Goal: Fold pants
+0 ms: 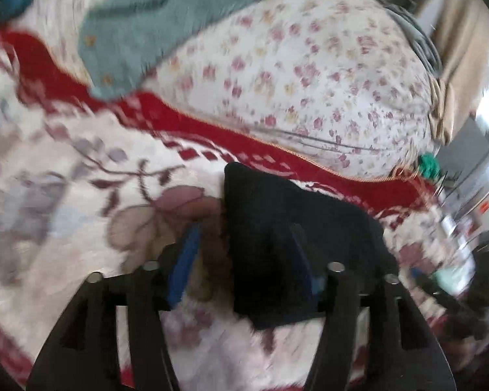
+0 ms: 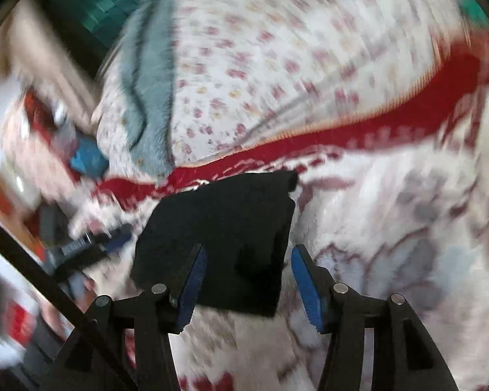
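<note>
Pants: the black pants point(image 1: 277, 228) are folded into a small dark block. They lie on the blanket, low in the middle of both views.
Left gripper: the left gripper point(image 1: 244, 254) has its jaws wide apart. The pants sit partly between them, but the blue pads point(image 1: 185, 260) do not press on the cloth.
Right gripper: the right gripper point(image 2: 249, 277) also has its jaws wide, with the lower edge of the pants point(image 2: 225, 228) between them and not squeezed.
Blanket: the fluffy white blanket point(image 1: 65, 195) has big flowers and a red border point(image 1: 212, 130).
Sheet: a white sheet with small pink flowers point(image 1: 309, 65) fills the upper right of the left view.
Teal cloth: a blue-green cloth point(image 1: 140, 32) lies at the upper left.
Picture: both views are blurry.
</note>
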Action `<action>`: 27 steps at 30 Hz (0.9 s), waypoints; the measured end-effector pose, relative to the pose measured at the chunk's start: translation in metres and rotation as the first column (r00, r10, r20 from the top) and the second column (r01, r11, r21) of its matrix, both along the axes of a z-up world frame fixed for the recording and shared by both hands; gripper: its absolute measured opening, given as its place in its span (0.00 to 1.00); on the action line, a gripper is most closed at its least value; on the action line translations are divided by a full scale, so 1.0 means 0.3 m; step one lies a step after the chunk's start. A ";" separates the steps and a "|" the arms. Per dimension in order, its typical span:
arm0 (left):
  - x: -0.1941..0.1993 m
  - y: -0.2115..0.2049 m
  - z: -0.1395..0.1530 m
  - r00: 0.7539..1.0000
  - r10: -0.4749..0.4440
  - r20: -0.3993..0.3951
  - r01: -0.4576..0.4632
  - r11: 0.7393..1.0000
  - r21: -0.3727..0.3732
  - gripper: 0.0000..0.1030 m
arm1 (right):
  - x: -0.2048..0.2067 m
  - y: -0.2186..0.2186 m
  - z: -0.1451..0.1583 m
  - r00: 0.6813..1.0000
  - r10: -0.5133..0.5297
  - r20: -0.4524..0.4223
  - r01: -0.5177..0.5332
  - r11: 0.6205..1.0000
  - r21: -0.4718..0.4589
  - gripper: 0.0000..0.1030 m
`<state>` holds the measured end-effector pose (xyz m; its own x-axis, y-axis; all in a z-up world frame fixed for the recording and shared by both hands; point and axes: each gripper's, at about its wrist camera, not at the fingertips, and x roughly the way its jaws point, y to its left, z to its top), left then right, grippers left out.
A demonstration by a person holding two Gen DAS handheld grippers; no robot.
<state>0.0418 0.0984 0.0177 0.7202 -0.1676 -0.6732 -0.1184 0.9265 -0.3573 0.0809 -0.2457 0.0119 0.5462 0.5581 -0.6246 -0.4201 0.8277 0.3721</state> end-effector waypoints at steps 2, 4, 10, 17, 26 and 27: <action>-0.057 -0.053 0.009 0.999 0.018 0.034 -0.023 0.990 0.138 0.59 | -0.113 0.033 0.018 0.992 0.001 0.129 0.023 0.983 -0.184 0.51; -0.099 -0.109 0.008 0.999 0.006 0.054 -0.019 0.968 0.251 0.59 | -0.188 0.049 0.009 0.985 -0.016 0.174 0.060 0.966 -0.250 0.51; -0.138 -0.182 -0.021 0.998 -0.032 0.048 0.015 0.944 0.329 0.60 | -0.218 0.031 -0.003 0.965 -0.110 0.239 0.160 0.966 -0.201 0.51; -0.149 -0.178 -0.014 0.999 0.002 0.047 -0.018 0.935 0.353 0.76 | -0.221 0.067 -0.009 0.962 -0.100 0.255 0.166 0.953 -0.253 0.51; -0.144 -0.185 -0.017 0.999 -0.011 0.038 -0.004 0.932 0.362 0.76 | -0.230 0.105 -0.027 0.965 -0.062 0.256 0.134 0.952 -0.273 0.51; -0.143 -0.187 -0.017 0.999 -0.012 0.038 -0.003 0.930 0.366 0.76 | -0.232 0.107 -0.027 0.964 -0.061 0.258 0.134 0.952 -0.275 0.51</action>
<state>-0.0013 0.0422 0.0125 0.7467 0.0821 -0.6601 -0.1068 0.9943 0.0028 0.0114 -0.2137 0.0038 0.7444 0.3106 -0.5912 -0.3791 0.9253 0.0088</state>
